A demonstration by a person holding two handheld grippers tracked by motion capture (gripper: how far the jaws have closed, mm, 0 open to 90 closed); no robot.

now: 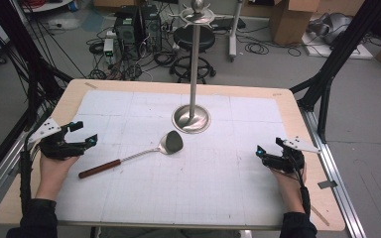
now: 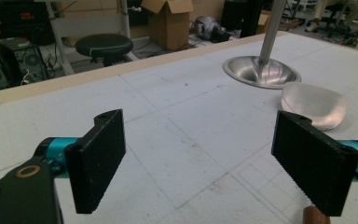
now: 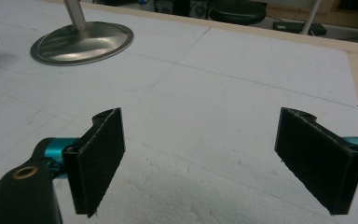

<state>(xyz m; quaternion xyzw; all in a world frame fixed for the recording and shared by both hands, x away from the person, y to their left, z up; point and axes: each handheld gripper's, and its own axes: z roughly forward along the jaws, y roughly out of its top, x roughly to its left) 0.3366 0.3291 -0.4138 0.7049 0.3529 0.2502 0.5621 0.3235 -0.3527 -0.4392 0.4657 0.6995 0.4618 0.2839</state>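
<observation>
Left claw [image 1: 84, 133] hovers with its jaws spread wide and nothing between them, just off the wooden grip end of the spatula [image 1: 134, 155], which lies flat on the white mat of the bench [image 1: 297, 116] with its metal blade close beside the base of the utensil stand [image 1: 191, 119]; the right claw [image 1: 268, 151] is likewise wide and empty, well apart from the spatula on the other side. In the left gripper view the blade shows just past the right-hand jaw and the brown handle tip peeks in at the bottom edge, so the tool sits off to one side of the gap rather than inside it — closing from here would likely catch air or nudge the handle away. The handle is round and lies low on the mat, so a pinch from above could roll it or scrape the pads on the foam. Gripping far out at the wooden end would let the heavier blade droop or swing — and with the stand so near, a swinging blade could knock its base or pole. The slim steel shaft may slip if pinched instead.
</observation>
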